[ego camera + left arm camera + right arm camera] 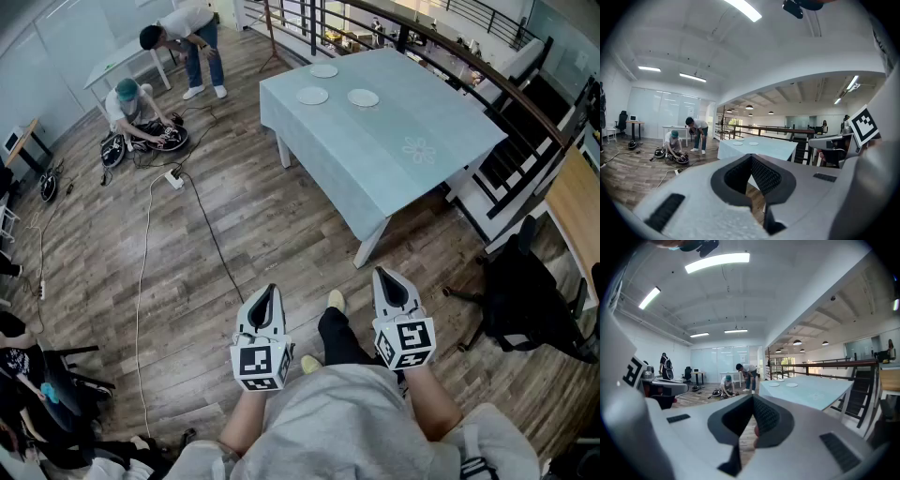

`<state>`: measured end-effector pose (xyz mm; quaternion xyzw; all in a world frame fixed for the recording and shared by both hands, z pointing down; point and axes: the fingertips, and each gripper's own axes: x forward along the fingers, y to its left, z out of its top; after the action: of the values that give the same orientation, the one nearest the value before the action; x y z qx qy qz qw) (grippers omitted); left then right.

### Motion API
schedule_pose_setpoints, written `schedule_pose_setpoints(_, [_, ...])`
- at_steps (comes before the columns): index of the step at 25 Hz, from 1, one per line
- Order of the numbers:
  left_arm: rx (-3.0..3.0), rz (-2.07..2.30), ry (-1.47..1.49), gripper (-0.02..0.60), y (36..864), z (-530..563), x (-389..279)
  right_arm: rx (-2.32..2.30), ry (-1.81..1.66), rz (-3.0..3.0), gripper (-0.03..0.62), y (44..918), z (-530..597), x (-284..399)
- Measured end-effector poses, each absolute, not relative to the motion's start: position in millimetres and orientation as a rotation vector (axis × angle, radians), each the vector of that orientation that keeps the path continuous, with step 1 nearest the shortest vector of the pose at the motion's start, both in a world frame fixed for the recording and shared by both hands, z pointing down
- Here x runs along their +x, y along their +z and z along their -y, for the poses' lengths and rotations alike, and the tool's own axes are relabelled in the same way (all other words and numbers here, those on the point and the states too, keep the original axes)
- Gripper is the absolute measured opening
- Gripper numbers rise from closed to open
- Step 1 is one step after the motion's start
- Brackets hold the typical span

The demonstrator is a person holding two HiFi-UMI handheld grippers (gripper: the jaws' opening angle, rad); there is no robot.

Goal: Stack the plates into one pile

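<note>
Three white plates lie apart at the far end of the table (394,159) with the pale blue cloth: one at the left (312,96), one at the right (363,97), one behind them (323,70). Both grippers are held low in front of my body, well short of the table, over the wooden floor. My left gripper (272,291) is shut with nothing in it, and so is my right gripper (382,275). The left gripper view shows the jaws (751,157) closed, the plates (753,143) small in the distance. In the right gripper view the jaws (753,397) meet too.
A black cable (202,216) runs across the floor between me and the table. Two people (141,122) work over gear on the floor at the far left, by a white desk (117,66). A black chair (525,300) stands at the right, beside a stair railing (511,178).
</note>
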<state>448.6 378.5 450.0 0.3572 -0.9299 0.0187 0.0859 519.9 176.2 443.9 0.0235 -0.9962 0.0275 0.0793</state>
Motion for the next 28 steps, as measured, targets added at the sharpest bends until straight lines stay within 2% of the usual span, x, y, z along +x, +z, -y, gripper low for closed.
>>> schedule_pose_setpoints(11, [1.042, 2.723, 0.072, 0.017, 465, -359, 420, 0.063, 0.098, 2.941, 0.026, 459, -153, 487])
schedule_pose_setpoints(28, [1.127, 2.661, 0.157, 0.017, 464, -273, 274, 0.108, 0.189, 2.957, 0.026, 455, -77, 342])
